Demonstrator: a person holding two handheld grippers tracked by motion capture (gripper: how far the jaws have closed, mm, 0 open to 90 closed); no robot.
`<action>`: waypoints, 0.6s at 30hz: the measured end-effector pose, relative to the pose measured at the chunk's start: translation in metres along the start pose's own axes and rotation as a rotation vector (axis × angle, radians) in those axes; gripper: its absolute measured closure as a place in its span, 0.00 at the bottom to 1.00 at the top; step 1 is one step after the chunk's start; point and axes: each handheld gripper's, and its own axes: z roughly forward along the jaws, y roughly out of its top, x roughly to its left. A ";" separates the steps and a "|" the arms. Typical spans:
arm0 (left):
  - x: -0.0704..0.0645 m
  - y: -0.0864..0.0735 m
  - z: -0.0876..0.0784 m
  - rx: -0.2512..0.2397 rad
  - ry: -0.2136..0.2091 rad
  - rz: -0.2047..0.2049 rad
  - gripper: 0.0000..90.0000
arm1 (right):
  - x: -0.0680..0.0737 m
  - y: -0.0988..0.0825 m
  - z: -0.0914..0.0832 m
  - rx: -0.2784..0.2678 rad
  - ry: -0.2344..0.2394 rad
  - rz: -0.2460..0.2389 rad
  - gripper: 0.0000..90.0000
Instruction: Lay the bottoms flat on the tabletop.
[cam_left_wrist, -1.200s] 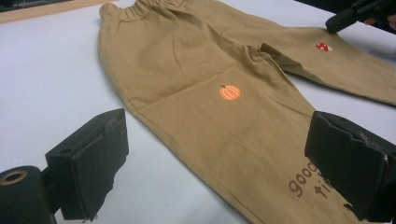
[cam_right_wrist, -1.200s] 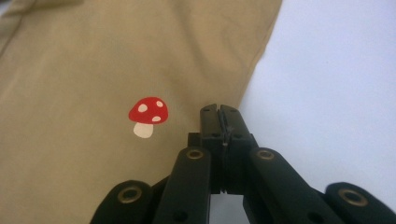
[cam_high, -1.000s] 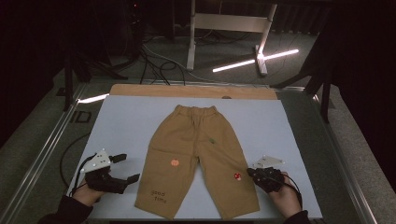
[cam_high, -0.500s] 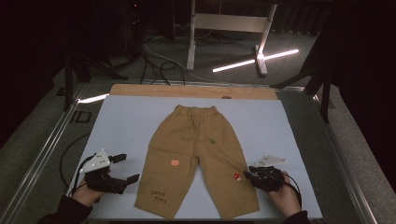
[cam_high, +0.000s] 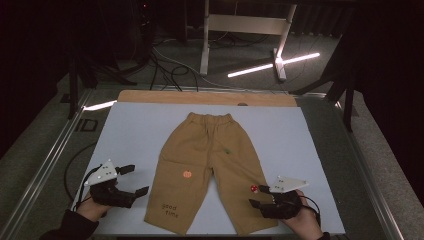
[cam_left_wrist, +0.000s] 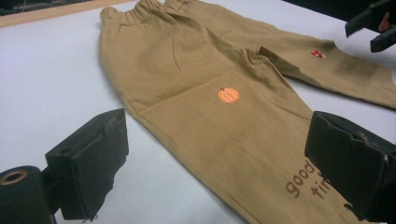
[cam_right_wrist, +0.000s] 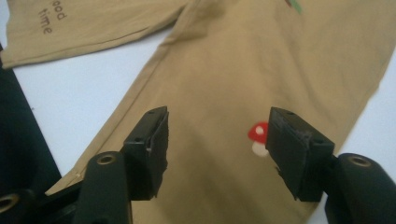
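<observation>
Trousers (cam_high: 207, 165) lie flat on the worktop (cam_high: 135, 130); left gripper (cam_high: 131, 181) fingers spread beside them, right gripper (cam_high: 257, 196) fingers, just opening, spread over one leg.

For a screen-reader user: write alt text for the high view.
Tan trousers lie flat on a pale blue table, waistband away from the person. The left gripper sits open beside one leg hem; the right gripper, jaws just opened, hovers at the other hem near a mushroom patch.
</observation>
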 end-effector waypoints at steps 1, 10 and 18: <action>0.000 0.000 0.000 -0.001 0.000 -0.002 0.08 | 0.001 0.000 -0.001 -0.002 0.013 0.010 0.53; 0.000 0.000 0.000 0.003 0.004 -0.001 0.08 | 0.049 -0.003 0.015 0.051 0.209 -0.039 0.55; 0.000 0.000 0.000 0.001 0.002 -0.001 0.08 | 0.068 -0.004 0.037 0.187 0.158 -0.129 0.70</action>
